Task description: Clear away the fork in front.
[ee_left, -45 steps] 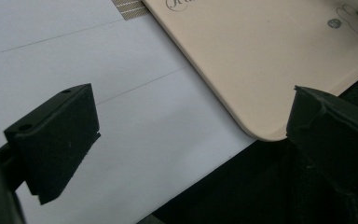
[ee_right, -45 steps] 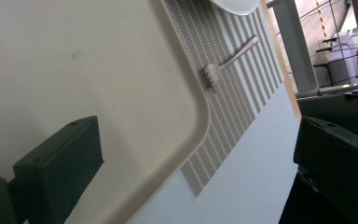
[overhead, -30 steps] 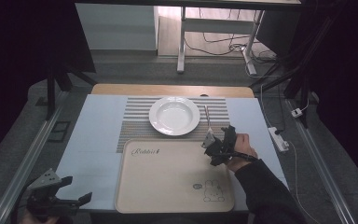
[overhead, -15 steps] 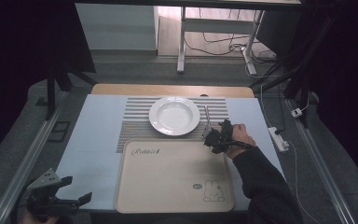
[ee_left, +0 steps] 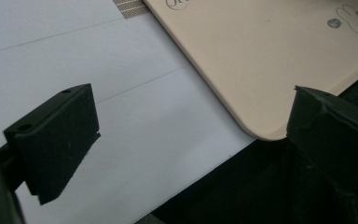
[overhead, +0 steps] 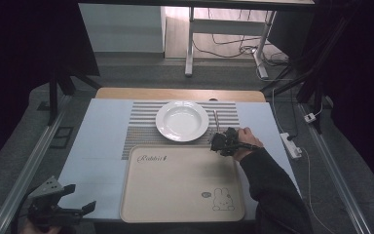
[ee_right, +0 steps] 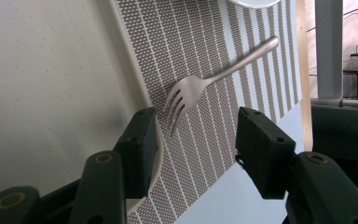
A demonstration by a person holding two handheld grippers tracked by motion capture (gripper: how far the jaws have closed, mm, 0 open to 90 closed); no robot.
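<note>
Left gripper (overhead: 73, 204) sits at the near table corner w/ jaws wide apart, holding nothing. Right gripper (ee_right: 193, 140) is spread too, jaws either side of the fork (ee_right: 205, 84) tines on the striped mat (ee_right: 242, 93), beside the beige tray (overhead: 180, 180). White plate (overhead: 182, 120) further back.

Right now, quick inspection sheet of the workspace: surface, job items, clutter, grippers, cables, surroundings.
Surface: pale blue cover, striped placemat on it.
Job's things: white plate on placemat; fork lying beside it; beige tray, bare, at near edge.
Clutter: nothing seen.
Grippers: right gripper open, jaws either side of the fork's tines, not touching; left gripper open, off the table's near left corner.
Cables: power strip on the floor at right.
Surroundings: table legs beyond.
</note>
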